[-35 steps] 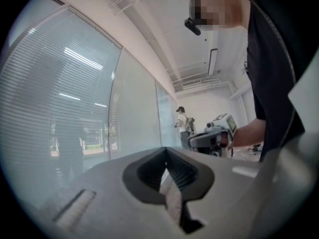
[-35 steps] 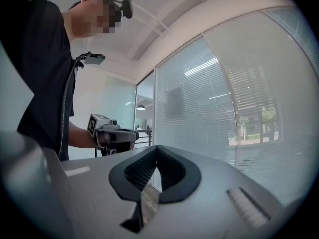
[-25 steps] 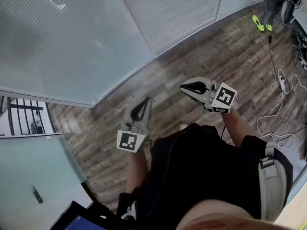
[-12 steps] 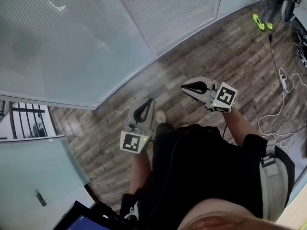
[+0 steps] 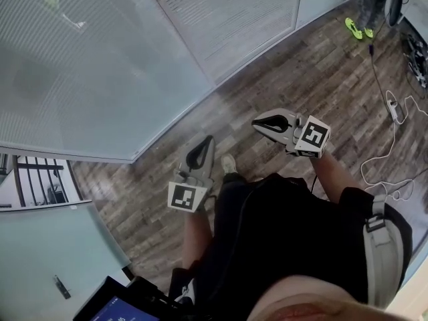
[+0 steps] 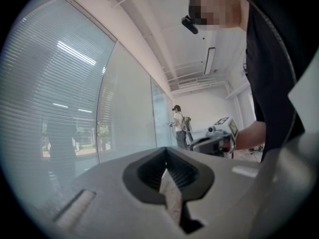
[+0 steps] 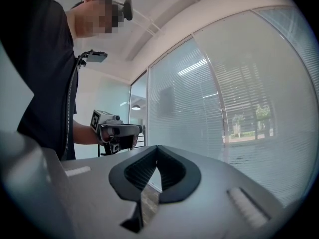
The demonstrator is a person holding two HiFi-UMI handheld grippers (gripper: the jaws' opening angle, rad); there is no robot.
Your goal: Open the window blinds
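Two marker-cubed grippers, left gripper (image 5: 204,142), right gripper (image 5: 257,122), jaws together, by window blinds (image 5: 80,59)

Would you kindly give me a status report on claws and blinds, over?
Left claw shut, empty. Right claw shut, empty. White slatted window blinds down, untouched. White power strip on floor, right, clear of path.

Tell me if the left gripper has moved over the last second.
Yes, slightly: the left gripper has edged nearer the bottom edge of the glass wall.
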